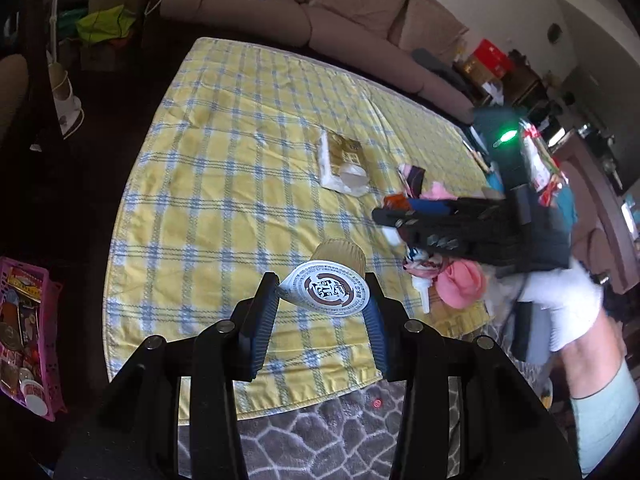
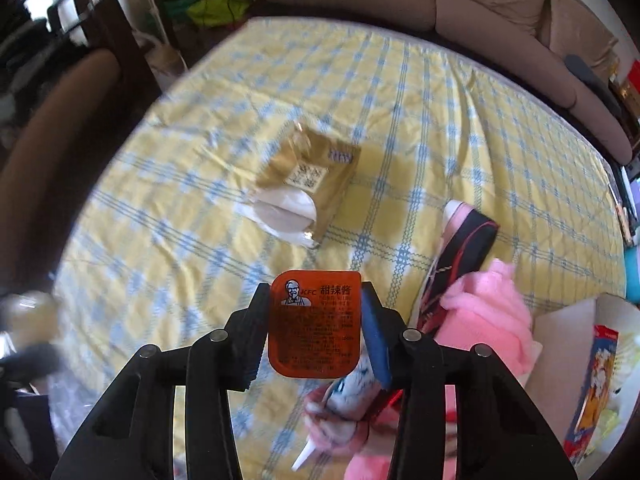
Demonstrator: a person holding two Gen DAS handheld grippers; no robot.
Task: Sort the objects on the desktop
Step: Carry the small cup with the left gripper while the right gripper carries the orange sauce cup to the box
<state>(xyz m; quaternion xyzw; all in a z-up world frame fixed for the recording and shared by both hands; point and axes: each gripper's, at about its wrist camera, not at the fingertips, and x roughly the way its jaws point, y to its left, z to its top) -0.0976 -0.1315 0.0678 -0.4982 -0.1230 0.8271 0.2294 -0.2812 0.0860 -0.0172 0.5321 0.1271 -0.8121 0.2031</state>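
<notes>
In the left wrist view my left gripper is shut on a small ribbed cup with a white foil lid, held tilted above the yellow checked tablecloth. In the right wrist view an orange KFC sauce tub sits between the pads of my right gripper, which press on both its sides. The left wrist view also shows the right gripper at the right over a pile of pink things, with the orange sauce tub at its tips and a white-gloved hand behind it.
A gold tissue pack lies mid-table. Pink plush, a printed pouch and a white nozzle bottle lie under the right gripper. An open box stands at the right. A pink basket with several items sits on the floor at the left. A sofa runs behind the table.
</notes>
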